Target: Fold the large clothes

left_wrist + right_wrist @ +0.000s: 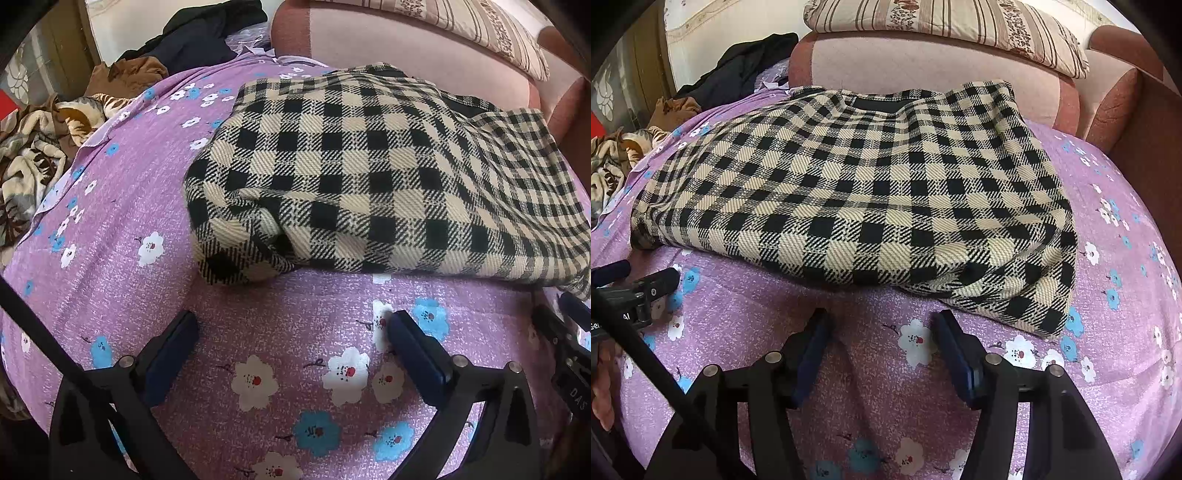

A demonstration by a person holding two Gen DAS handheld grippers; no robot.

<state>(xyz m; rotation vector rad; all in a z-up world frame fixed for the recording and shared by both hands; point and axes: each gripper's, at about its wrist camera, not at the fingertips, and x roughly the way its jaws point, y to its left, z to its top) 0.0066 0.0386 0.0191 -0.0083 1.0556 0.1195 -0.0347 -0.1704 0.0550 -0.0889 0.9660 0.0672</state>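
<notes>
On the flowered purple bed (1108, 229), a folded checked garment (871, 199) lies at twelve o'clock from both grippers. Left gripper (291, 325) and right gripper (882, 325) hover with jaws apart, gripping nothing.

coat (864, 192): black and cream checks
bed sheet (122, 206): purple with white and blue flowers
pillow (945, 29): cream with brown stripes
blanket (33, 158): brown and cream swirls
gripper pads (417, 354): dark blue

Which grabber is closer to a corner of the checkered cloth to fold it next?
Probably left: the left gripper is open just before the checkered garment's bunched corner; the right gripper faces its long edge.
</notes>
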